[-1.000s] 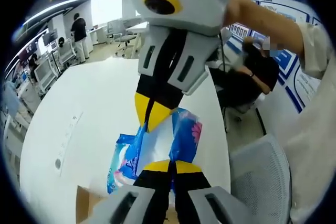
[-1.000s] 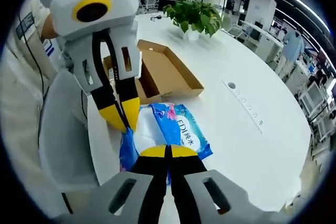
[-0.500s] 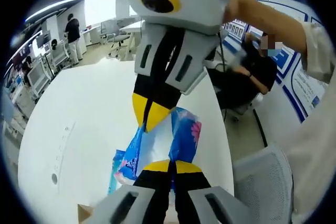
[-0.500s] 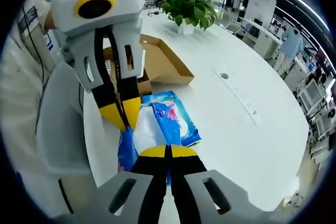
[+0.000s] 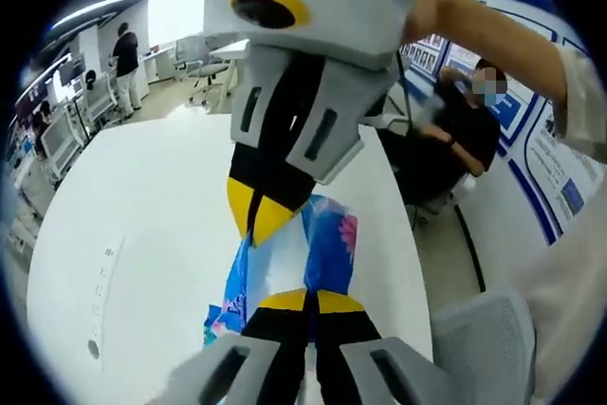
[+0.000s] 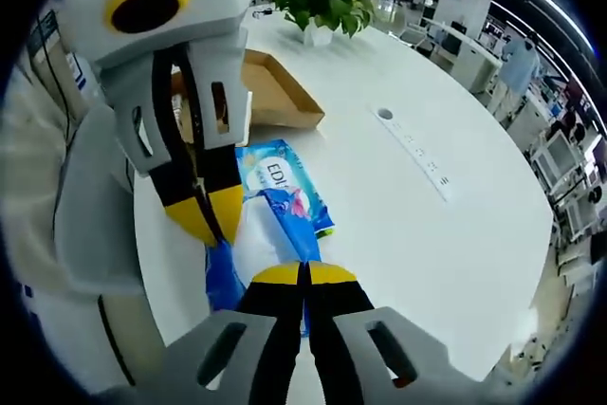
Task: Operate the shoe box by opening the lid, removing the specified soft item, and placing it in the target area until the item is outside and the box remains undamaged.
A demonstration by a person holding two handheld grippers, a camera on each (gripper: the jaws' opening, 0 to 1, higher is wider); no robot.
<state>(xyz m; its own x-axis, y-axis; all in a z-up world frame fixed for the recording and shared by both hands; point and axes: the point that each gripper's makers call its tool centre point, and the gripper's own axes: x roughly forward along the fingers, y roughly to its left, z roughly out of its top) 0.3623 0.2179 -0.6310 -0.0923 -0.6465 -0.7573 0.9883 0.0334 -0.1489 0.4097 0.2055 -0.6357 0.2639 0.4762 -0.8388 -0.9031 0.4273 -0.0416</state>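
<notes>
A blue and white soft tissue pack (image 5: 327, 239) hangs stretched between both grippers above the white table (image 5: 142, 196). In the left gripper view my left gripper (image 5: 305, 299) is shut on the pack's near end. The right gripper (image 5: 261, 220) reaches down from the top and is shut on its far end. In the right gripper view my right gripper (image 6: 303, 274) clamps the near end of the pack (image 6: 280, 192), and the left gripper (image 6: 211, 220) pinches its left edge. The open brown shoe box (image 6: 275, 92) lies behind, partly hidden by the left gripper.
A potted green plant (image 6: 318, 2) stands beyond the box. A cable slot (image 6: 413, 154) runs across the table. A grey mesh chair (image 5: 488, 348) stands by the table's edge, and a seated person (image 5: 465, 130) is behind it. Open tabletop lies right of the pack.
Both grippers have kept their hold and carried the pack away from the shoe box. In the right gripper view the box has drawn back behind the left gripper.
</notes>
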